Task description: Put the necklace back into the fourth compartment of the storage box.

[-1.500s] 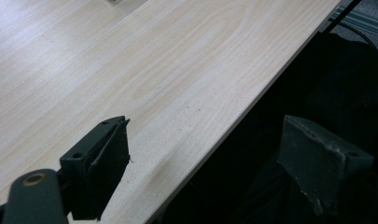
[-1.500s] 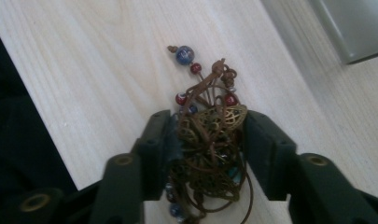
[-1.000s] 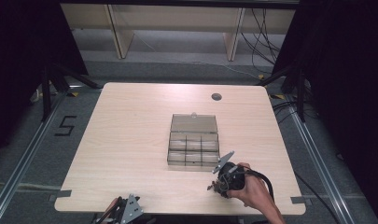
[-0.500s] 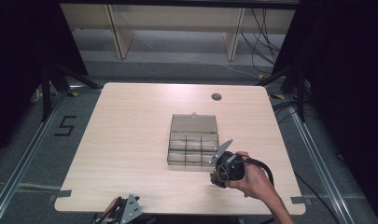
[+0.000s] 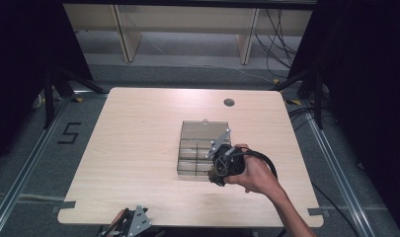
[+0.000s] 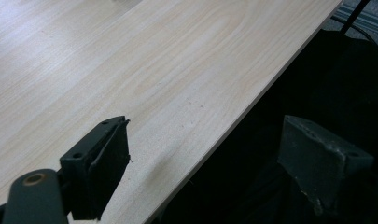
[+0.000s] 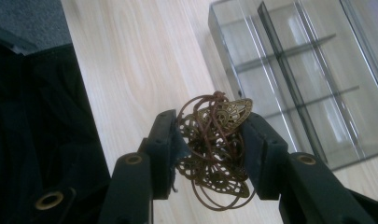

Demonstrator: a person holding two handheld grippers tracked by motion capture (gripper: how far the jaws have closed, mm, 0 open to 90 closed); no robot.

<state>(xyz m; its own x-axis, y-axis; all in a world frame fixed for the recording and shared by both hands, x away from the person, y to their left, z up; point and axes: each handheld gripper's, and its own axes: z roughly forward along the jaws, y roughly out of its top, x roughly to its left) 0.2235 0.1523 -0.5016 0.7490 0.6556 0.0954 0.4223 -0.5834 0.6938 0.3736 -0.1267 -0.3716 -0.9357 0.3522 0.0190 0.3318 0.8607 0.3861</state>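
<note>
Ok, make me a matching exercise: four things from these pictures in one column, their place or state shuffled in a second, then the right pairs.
Things:
1. right tool
2. left tool
3. clear divided box
4. round grommet hole

Places or states:
A. jaws apart, nothing between them, at the table's near edge
B. near the table's far edge
C. clamped on a brown filigree ornament
D. lid open, mid-table, compartments look empty

Pairs: 1-C, 2-A, 3-D, 4-B

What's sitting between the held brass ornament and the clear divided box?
Nothing: bare table separates the brass ornament in the right gripper from the clear box, per the right gripper view.
</note>
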